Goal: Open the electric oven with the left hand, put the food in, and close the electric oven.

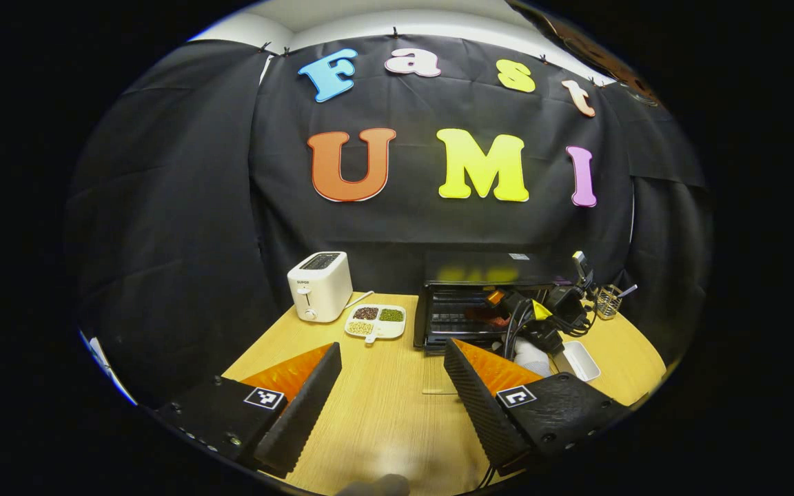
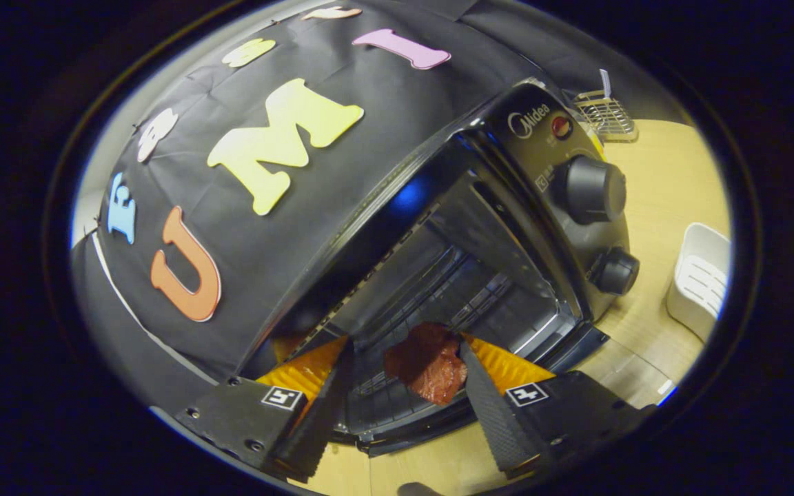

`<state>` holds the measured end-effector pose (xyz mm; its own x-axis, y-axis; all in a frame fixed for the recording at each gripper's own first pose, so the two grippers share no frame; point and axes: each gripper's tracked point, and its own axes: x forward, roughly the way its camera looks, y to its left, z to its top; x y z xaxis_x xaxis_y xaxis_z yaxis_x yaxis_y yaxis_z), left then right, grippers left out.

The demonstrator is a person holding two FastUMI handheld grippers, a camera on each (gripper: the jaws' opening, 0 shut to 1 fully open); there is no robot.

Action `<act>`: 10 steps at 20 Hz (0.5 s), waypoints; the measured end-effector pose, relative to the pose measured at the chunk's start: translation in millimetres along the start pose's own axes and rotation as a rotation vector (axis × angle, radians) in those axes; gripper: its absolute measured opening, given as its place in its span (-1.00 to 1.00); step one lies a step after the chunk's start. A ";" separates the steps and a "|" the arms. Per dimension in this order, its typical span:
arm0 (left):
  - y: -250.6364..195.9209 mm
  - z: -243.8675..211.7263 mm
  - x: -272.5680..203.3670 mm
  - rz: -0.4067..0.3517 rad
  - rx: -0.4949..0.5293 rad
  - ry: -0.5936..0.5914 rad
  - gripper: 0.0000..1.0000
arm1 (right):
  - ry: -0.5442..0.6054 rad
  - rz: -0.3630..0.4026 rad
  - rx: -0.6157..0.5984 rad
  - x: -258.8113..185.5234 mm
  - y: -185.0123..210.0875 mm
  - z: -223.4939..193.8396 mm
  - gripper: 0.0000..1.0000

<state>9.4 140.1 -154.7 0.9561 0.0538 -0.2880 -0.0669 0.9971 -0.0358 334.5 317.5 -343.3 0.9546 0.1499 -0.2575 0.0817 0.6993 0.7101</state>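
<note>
Resting inside the open oven [image 2: 466, 275] is the food [image 2: 428, 365], right tool [image 2: 404, 382] gaping wide, left tool [image 1: 390, 375] also wide; closing remains.

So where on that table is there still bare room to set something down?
The widest bare wood lies in front of the toaster and divided snack dish, near the left claw. It is crowded by the open oven, where the right claw and white tray sit.
</note>
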 end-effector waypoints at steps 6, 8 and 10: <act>-1.6 -0.1 -2.0 0.000 0.018 -0.007 0.92 | -0.008 -0.033 -0.172 -18.3 -9.8 7.0 0.97; -4.3 1.3 -3.3 -0.002 0.011 -0.012 0.92 | -0.005 -0.034 -0.200 -29.6 -12.7 12.2 0.99; -8.5 3.5 -5.1 -0.006 0.011 -0.017 0.92 | -0.003 -0.030 -0.247 -46.9 -10.8 17.9 0.99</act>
<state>6.1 131.5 -149.6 0.9613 0.0482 -0.2712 -0.0576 0.9980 -0.0266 294.0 290.3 -327.1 0.9536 0.1244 -0.2741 0.0382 0.8532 0.5201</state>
